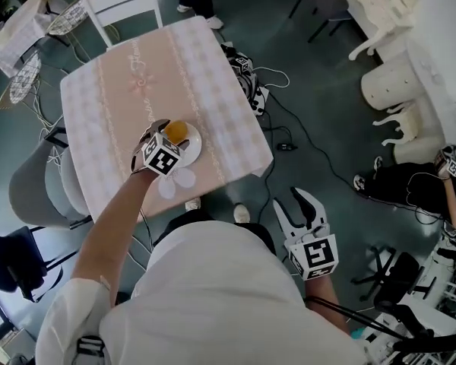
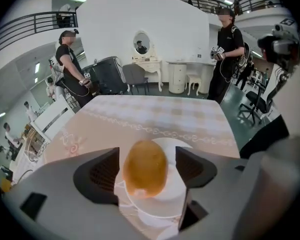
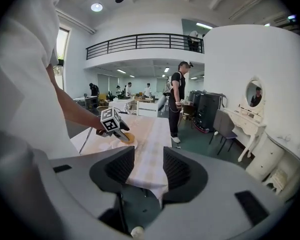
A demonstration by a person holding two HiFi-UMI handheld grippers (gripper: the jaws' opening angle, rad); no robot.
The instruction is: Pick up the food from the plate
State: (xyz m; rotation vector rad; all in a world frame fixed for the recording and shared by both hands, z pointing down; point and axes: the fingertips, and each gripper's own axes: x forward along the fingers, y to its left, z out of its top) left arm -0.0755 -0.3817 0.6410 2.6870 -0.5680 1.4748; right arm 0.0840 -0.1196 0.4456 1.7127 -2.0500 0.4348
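Observation:
An orange-brown oval piece of food [image 1: 178, 130] lies on a small white plate [image 1: 195, 144] near the front edge of a table with a pink checked cloth [image 1: 121, 90]. My left gripper [image 1: 167, 137] reaches over the plate. In the left gripper view the food [image 2: 145, 166] sits between the jaws of that gripper [image 2: 146, 170], which is open; white plate [image 2: 176, 181] shows between the food and the right-hand pad. My right gripper [image 1: 289, 199] hangs open and empty off the table, over the floor; in its own view the open gripper [image 3: 149, 164] faces the table's corner [image 3: 150, 134].
A white chair [image 1: 125, 6] stands at the table's far side and a grey chair [image 1: 34, 185] at its left. Cables [image 1: 281, 120] trail on the floor right of the table. White furniture [image 1: 395, 74] and a seated person [image 1: 410, 181] are at the right. People [image 2: 72, 66] stand beyond the table.

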